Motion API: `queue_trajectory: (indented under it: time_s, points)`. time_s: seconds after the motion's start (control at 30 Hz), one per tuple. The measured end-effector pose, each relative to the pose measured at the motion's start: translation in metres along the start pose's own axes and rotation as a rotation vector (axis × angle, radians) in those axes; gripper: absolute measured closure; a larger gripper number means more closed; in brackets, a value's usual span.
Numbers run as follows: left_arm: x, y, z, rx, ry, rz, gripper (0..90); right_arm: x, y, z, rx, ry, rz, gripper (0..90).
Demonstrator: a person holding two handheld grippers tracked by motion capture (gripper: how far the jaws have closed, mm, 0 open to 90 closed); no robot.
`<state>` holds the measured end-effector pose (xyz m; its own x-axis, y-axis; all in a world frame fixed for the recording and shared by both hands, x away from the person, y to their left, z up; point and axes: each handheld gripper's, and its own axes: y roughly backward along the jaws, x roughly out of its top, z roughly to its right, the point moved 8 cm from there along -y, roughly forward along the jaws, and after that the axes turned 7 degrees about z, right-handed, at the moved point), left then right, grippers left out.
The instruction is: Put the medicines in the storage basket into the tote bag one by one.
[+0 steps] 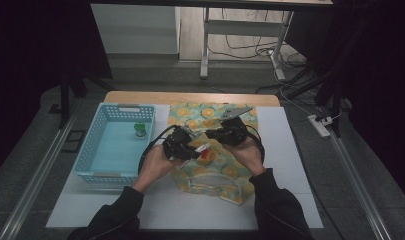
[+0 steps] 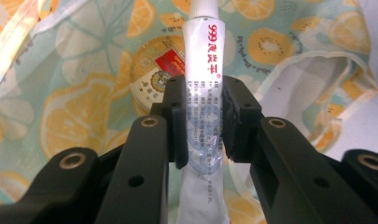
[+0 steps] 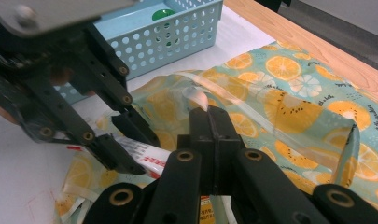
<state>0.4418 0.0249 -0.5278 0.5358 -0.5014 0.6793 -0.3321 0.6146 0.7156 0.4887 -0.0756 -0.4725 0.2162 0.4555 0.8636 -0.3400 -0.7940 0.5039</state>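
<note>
The jaws of the left gripper (image 2: 203,123) pinch a white ointment tube (image 2: 201,70) across its flat lower body, cap end pointing away, above a fruit-print cloth bag (image 2: 74,116) in the left gripper view. A round tin (image 2: 151,77) with a red label lies on the cloth just beyond the tube. The tube looks light and soft-walled; the jaws dent it a little, so a hard squeeze could push ointment toward the cap. The flat crimped tail or the stiff shoulder near the cap would be the safer places to hold.

In the right gripper view, the jaws of the right gripper (image 3: 210,126) are pressed together on a thin clear edge of the bag (image 3: 289,107), apparently lifting it. The cloth is limp and will sag wherever it is not held. The left gripper (image 3: 123,154) shows at left with the tube (image 3: 144,158), and a blue basket (image 3: 177,32) stands far left.

From the high view, both grippers meet over the bag (image 1: 190,112) at the middle of the desk (image 1: 290,150); the basket (image 1: 97,150) sits to the left, holding a small green-capped thing (image 1: 140,130).
</note>
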Motion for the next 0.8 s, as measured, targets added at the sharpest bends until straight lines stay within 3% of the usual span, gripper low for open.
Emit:
queue_trajectory:
  time_s: [0.53, 0.8]
  points:
    - [0.008, -0.017, -0.02, 0.058, 0.034, 0.027, 73.2, 0.0, 0.001, 0.001, 0.0, -0.001, 0.0, 90.0]
    - [0.007, -0.026, -0.032, 0.11, 0.05, 0.02, 73.2, -0.001, 0.0, 0.001, -0.003, -0.004, -0.003, 90.0]
